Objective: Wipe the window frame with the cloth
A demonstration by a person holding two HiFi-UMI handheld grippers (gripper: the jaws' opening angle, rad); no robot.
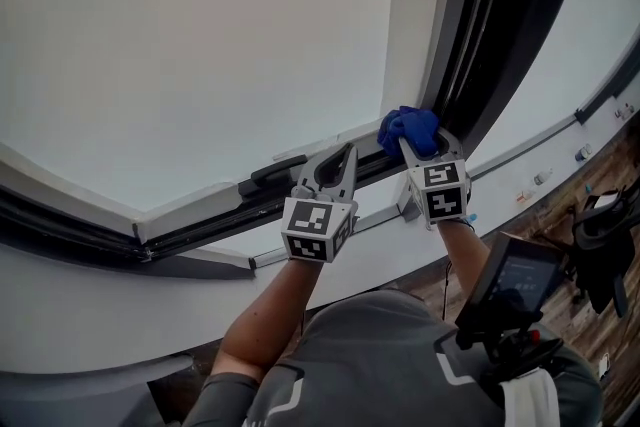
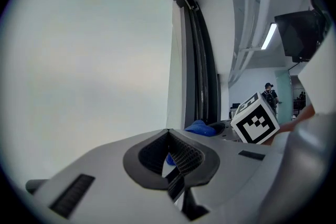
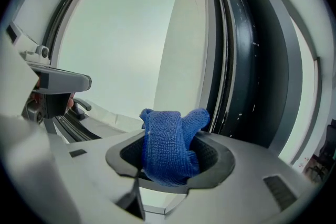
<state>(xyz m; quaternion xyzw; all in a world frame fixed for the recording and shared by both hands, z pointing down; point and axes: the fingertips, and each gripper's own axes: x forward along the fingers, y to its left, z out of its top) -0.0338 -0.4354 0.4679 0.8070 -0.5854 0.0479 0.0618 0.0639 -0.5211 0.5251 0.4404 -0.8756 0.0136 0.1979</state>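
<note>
My right gripper is pinching the blue cloth. The jaws are clamped on the middle of a bunched fold, and two soft lobes stand out past the tips. I judge the cloth light, limp and looped in weave, so it should grip well against the pads and flatten under any push, with no risk of damage. This mid-bunch hold suits me, as it leaves a wad in front to press on the surface. A hold nearer an edge would let the cloth flop and trail.

In the head view the wad sits low, at the corner where the dark upright of the window frame meets the lower rail, and it looks to be touching or just off the frame. My left gripper has its jaws pressed together on nothing. It hangs just beside the right one, over that rail and below the pale glass.
</note>
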